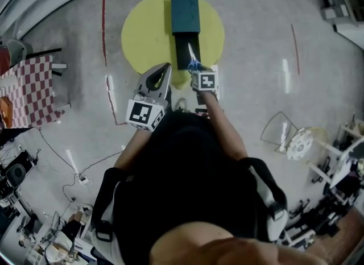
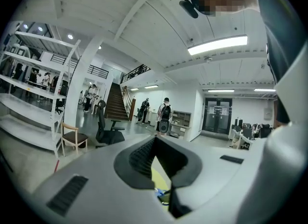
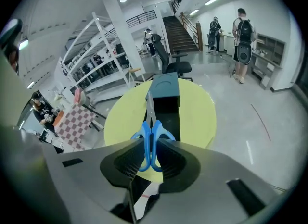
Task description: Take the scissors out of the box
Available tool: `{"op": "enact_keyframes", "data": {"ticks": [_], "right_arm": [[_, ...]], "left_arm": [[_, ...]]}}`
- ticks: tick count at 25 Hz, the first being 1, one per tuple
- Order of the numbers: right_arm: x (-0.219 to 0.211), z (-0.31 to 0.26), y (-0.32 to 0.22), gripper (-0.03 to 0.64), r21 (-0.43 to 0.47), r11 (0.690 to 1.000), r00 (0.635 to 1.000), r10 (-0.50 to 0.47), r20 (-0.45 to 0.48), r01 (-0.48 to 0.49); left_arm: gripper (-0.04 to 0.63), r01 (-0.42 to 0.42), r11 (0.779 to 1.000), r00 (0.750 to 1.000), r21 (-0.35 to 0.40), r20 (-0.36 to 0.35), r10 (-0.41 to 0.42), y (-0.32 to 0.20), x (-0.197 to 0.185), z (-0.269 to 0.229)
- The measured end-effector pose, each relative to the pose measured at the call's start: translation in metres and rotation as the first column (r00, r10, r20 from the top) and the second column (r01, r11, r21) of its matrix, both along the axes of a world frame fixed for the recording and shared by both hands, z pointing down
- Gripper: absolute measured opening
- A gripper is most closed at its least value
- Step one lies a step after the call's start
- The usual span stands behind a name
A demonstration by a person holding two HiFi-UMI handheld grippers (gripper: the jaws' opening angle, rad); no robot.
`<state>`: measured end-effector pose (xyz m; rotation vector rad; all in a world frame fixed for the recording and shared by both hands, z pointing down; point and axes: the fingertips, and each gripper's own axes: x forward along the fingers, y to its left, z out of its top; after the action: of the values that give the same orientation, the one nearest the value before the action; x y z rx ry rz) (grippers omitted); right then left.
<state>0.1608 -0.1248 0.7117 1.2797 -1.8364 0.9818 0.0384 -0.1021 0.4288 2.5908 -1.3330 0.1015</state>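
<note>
While the right gripper (image 3: 151,147) is pinching the scissors (image 3: 150,130) by the blue loops, blades pointing to 12 o'clock, they are probably handling light, stiff and slick; the left gripper (image 2: 154,146) is hanging pressed together, empty.

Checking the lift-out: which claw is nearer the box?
Right. The right claw, gripping the scissors, hangs over the near end of the box; the left claw sits off its left side, above the yellow mat.
</note>
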Motion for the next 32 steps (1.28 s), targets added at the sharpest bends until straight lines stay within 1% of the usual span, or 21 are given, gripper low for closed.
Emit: {"op": "enact_keyframes", "data": {"ticks": [3,9,16,18,23,29,32], "right_arm": [[-0.005,-0.017,0.016,0.080,0.016,1.000,0.998,-0.011,0.055,0.011],[-0.006,-0.045,0.033,0.080,0.097,0.995,0.997,-0.005,0.072,-0.002],[-0.010,-0.075,0.049,0.080,0.150,0.987,0.993,0.032,0.116,-0.049],[-0.014,-0.084,0.055,0.080,0.156,0.986,0.992,0.038,0.124,-0.057],[-0.029,-0.104,0.066,0.080,0.209,0.975,0.986,0.044,0.159,-0.078],[-0.054,-0.131,0.091,0.080,0.272,0.956,0.981,0.062,0.184,-0.112],[-0.065,-0.151,0.104,0.080,0.318,0.938,0.976,0.076,0.206,-0.140]], "left_arm": [[-0.003,0.013,1.000,1.000,0.002,0.008,-0.013,0.020,0.002,-0.003],[-0.003,-0.008,1.000,0.999,-0.003,0.035,0.008,0.045,-0.004,-0.001],[-0.003,-0.047,0.999,0.999,-0.015,-0.006,0.046,0.052,-0.004,-0.002],[-0.003,-0.052,0.999,0.998,-0.010,-0.019,0.052,0.052,-0.008,-0.002],[-0.003,-0.057,0.998,0.997,0.001,-0.047,0.057,0.058,-0.024,-0.005],[-0.003,-0.084,0.996,0.994,0.011,-0.062,0.085,0.075,-0.045,-0.005],[-0.003,-0.098,0.995,0.993,0.013,-0.070,0.099,0.084,-0.055,-0.004]]}}
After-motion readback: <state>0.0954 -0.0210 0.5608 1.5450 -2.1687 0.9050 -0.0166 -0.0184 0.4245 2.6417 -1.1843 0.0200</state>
